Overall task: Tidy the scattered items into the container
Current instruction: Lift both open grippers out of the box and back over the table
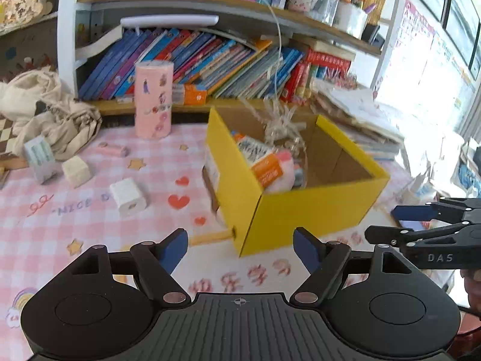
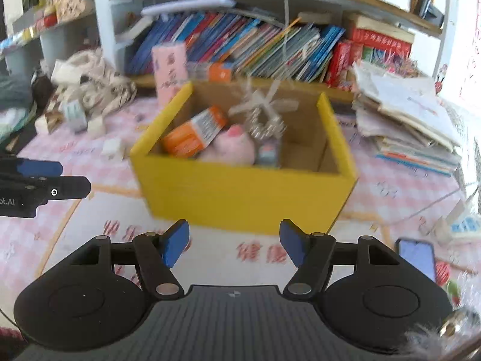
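A yellow cardboard box [image 1: 303, 210] [image 2: 240, 198] stands on the pink checked tablecloth. It holds an orange packet [image 2: 195, 134], a pink plush [image 2: 234, 147] and a clear wrapped bundle [image 2: 266, 123]. My left gripper [image 1: 240, 249] is open and empty, just short of the box's near corner. My right gripper [image 2: 234, 245] is open and empty in front of the box's near wall. Left of the box lie a white cube [image 1: 128, 197], a cream cube [image 1: 76, 171], a pale green box [image 1: 40, 158] and a pink tube [image 1: 112, 150]. Each gripper shows at the edge of the other's view.
A tall pink roll [image 1: 153, 99] stands behind the loose items. A crumpled cloth bag [image 1: 51, 114] lies at the left. A bookshelf [image 1: 210, 63] runs along the back. A paper stack [image 2: 405, 114] sits right of the box. A phone [image 2: 416, 255] lies at the right.
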A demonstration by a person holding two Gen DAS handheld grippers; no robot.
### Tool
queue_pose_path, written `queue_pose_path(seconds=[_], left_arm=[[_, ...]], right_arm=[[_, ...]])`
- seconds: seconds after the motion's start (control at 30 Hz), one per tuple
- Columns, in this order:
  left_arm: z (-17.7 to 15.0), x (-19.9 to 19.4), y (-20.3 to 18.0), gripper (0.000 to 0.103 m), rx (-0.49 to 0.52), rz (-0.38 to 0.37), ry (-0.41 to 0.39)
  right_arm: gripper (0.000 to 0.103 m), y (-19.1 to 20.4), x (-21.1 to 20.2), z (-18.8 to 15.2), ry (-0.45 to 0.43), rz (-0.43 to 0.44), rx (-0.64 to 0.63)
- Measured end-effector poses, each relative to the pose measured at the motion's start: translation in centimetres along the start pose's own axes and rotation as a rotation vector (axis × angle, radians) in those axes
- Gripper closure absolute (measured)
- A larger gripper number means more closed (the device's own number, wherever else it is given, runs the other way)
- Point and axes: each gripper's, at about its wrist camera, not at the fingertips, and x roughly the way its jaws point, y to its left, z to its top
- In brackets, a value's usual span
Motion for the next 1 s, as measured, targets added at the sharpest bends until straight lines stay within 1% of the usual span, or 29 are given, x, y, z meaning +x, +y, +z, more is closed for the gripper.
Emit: queue_pose_path(seconds=[0.07, 0.17, 0.27, 0.4, 0.6, 0.7, 1.0], left_arm=[[-1.0, 0.0, 0.5, 0.023, 0.013, -0.019, 0.035], [-2.3, -0.2, 1.2, 0.023, 0.040, -0.017, 0.072], [-2.9, -0.6, 2.0, 0.022, 0.061, -0.007, 0.097], [-3.3, -1.6, 3.2, 0.017, 0.074, 0.014, 0.093], [-4.1, -2.5, 4.8, 0.014, 0.087, 0.034, 0.124], [-4.7, -3.2, 5.6, 0.012, 0.091, 0.042, 0.133], [-6.0, -5.1, 8.5, 0.011, 0.051, 0.070, 0.128]], right_arm=[[0.038, 1.3, 0.7, -0.9, 0.040, 0.006, 0.010], [0.038, 3.2, 1.5, -1.9, 0.095, 0.015, 0.012], [0.037, 4.7, 1.8, -2.4, 0.116, 0.009, 0.009], [0.036, 6.5, 2.0, -2.9, 0.135, 0.014, 0.011], [0.034, 9.8, 2.7, -3.7, 0.186, 0.062, -0.013], [0.030, 11.0, 2.8, -3.8, 0.198, 0.074, -0.019], [0.027, 14.5, 2.6, -3.9, 0.192, 0.089, -0.050]])
